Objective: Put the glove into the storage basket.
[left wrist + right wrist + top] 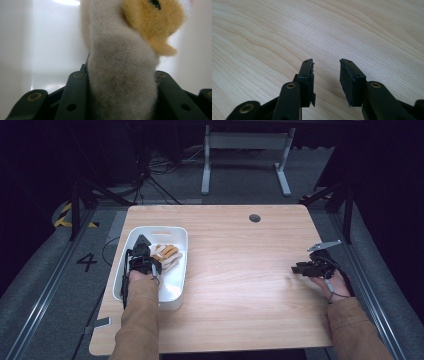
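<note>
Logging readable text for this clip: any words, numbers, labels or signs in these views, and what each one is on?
"4": a dark numeral on the grey floor left of the table.
Yellow-and-black hazard stripes on the floor: a marking without text.
Nothing readable on the white bin, the plush toy or either gripper.

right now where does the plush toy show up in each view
High view: the plush toy lies in the white bin at table left, at the tip of the left hand-held gripper.
Left gripper view: it rises at centre, between the jaws.
Right gripper view: not in it.
Shared landmark: the bin's white wall.
</note>
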